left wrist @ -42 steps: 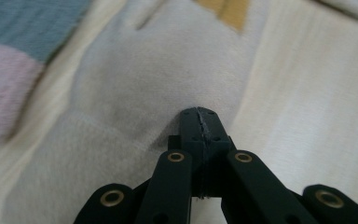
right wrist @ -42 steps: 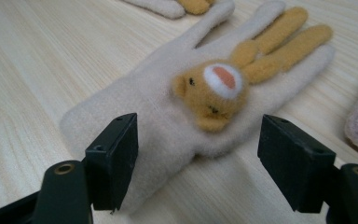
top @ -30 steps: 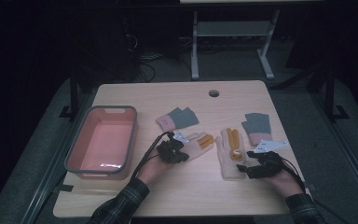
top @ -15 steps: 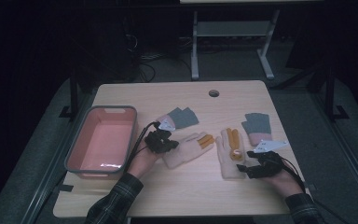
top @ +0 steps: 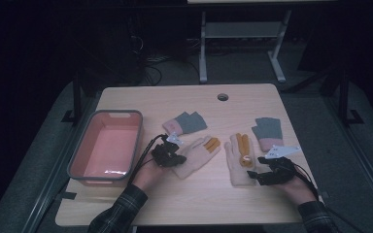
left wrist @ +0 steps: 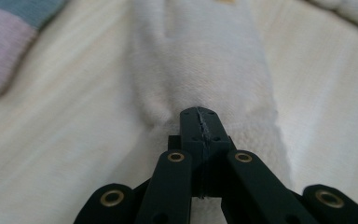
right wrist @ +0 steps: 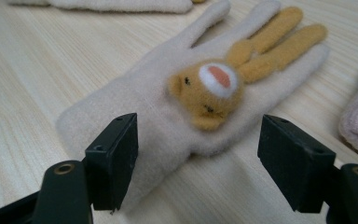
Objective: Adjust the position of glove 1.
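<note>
My left gripper (top: 177,159) is shut on the cuff of a cream glove (top: 200,154) with orange fingertips, left of the table's middle. In the left gripper view the closed jaws (left wrist: 199,116) pinch the cream glove's (left wrist: 205,60) fabric at their tip. A second cream glove (top: 240,158) lies palm-flat to the right, with a small orange rabbit face and ears sewn on it (right wrist: 205,88). My right gripper (top: 255,175) stands open at that glove's cuff end. Its two jaws (right wrist: 200,140) flank the cuff without pressing it.
A pink bin (top: 111,112) with a grey rim sits at the left of the table. One grey and pink glove (top: 187,123) lies behind my left gripper, another (top: 268,131) behind my right. A round cable hole (top: 222,96) is near the far edge.
My left hand has shifted left toward the bin, dragging the cream glove a little with it. The right hand and its glove have stayed put.
</note>
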The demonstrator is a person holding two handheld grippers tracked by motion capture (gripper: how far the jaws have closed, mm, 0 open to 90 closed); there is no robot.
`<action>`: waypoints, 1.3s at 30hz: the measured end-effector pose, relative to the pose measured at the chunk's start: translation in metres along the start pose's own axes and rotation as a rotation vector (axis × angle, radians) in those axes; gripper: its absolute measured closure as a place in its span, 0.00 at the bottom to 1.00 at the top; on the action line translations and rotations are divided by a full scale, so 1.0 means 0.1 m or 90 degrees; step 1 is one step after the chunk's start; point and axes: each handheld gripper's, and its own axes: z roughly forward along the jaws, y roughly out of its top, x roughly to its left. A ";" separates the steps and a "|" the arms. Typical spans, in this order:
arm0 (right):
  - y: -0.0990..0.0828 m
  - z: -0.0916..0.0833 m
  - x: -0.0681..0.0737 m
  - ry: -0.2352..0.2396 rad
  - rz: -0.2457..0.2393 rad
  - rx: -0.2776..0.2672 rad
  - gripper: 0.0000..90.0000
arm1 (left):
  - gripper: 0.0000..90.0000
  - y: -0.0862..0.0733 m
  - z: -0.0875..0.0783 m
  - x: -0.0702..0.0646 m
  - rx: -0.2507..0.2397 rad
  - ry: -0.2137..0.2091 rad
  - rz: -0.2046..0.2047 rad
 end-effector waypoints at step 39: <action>0.00 0.01 0.00 0.003 -0.006 0.005 0.32 | 0.87 -0.36 -0.34 -0.34 -0.041 -0.025 0.031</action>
